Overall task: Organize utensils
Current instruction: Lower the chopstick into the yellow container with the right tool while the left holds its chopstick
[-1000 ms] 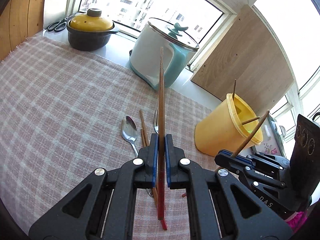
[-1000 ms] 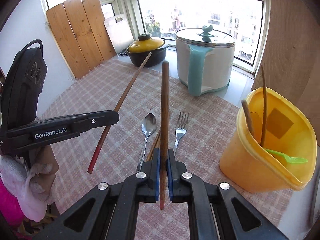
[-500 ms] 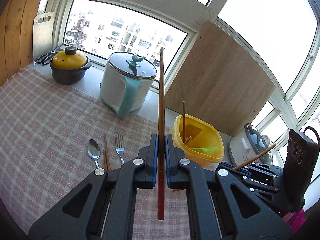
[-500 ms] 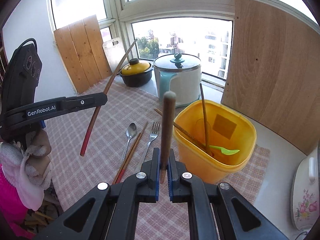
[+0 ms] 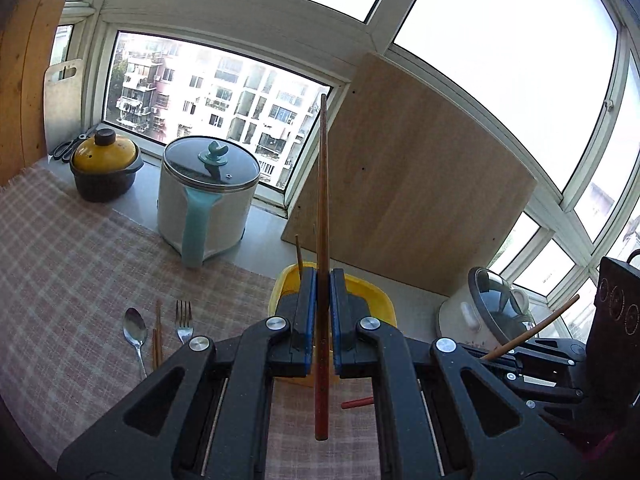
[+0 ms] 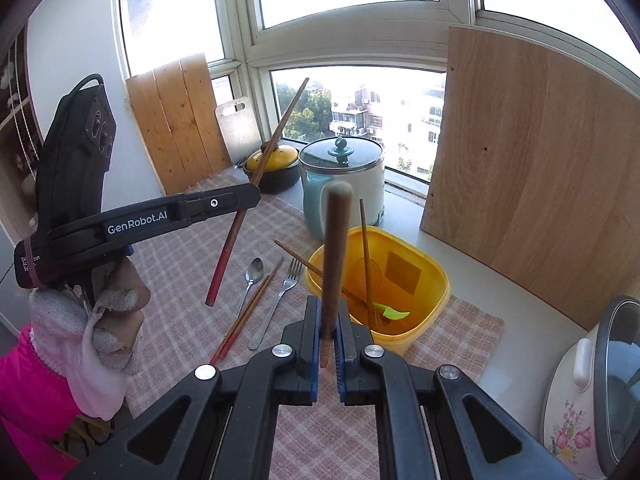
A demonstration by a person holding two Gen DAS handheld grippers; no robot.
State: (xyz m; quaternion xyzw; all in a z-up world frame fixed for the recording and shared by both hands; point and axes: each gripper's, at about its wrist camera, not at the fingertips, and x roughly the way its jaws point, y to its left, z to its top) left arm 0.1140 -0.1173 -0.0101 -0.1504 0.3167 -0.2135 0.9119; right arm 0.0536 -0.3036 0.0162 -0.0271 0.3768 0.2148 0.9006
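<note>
My left gripper [image 5: 322, 280] is shut on a long brown chopstick [image 5: 323, 184] with a red end, held upright above the checked cloth. Right behind it stands the yellow tub [image 5: 382, 300]. My right gripper [image 6: 329, 308] is shut on a second chopstick [image 6: 335, 240], just left of the yellow tub [image 6: 434, 280], which holds two chopsticks [image 6: 366, 248] and a green spoon [image 6: 391, 314]. On the cloth lie a spoon [image 6: 254, 272], a fork [image 6: 286, 288] and a pair of chopsticks [image 6: 244, 316]. The left gripper [image 6: 252, 198] hangs above them.
A white pot with a teal handle [image 5: 208, 196] and a yellow-lidded black pot [image 5: 106, 168] stand by the window. A wooden board [image 5: 408, 184] leans behind the tub. A flowered cooker [image 6: 592, 392] sits at the right. A gloved hand [image 6: 100, 320] holds the left gripper.
Both grippers have risen with their chopsticks and moved towards the yellow tub. The utensils on the cloth now lie lower and further left in both views.
</note>
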